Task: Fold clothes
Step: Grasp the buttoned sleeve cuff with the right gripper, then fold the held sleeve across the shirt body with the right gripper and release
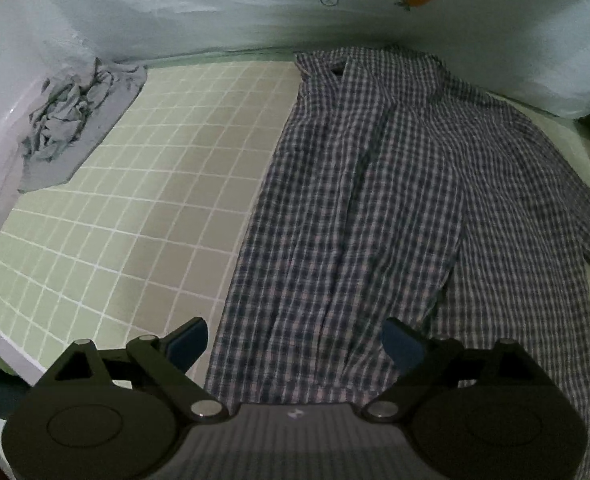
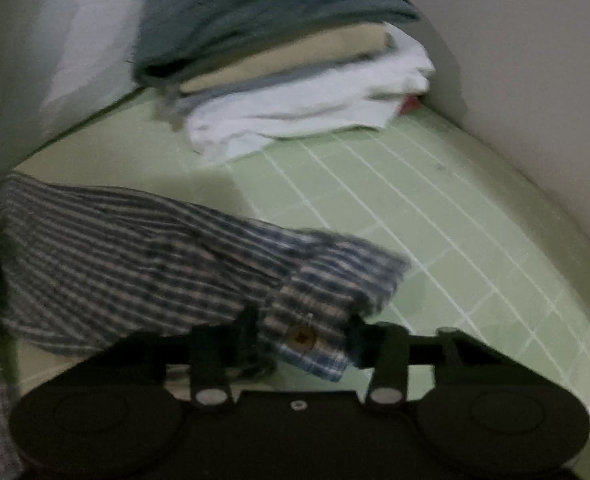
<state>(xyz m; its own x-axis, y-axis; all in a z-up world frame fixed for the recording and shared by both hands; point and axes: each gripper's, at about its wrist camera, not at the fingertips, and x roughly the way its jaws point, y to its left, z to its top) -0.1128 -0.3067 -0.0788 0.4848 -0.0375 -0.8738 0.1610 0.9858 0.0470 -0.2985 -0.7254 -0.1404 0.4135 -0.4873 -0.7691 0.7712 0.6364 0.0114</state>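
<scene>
right claw [image 2: 301,336] is closed on the cuff [image 2: 307,344] of the plaid shirt [image 1: 375,200], sleeve [image 2: 135,256] trailing off to its left. left claw [image 1: 295,344] is wide open, holding nothing, over the hem; shirt lies spread ahead of it on the gridded worktop [image 1: 155,160]. looks like the sleeve fold: carry cuff across onto the body, keep it flat. folded stack [image 2: 287,80] sits beyond the right claw.

Both grippers are the same chunky black plastic build: two round housings side by side, with silver pivot screws on the linkage arms. The left gripper [image 1: 295,344] has dark blue finger pads [image 1: 187,342]. The right gripper [image 2: 301,336] looks plain black.
</scene>
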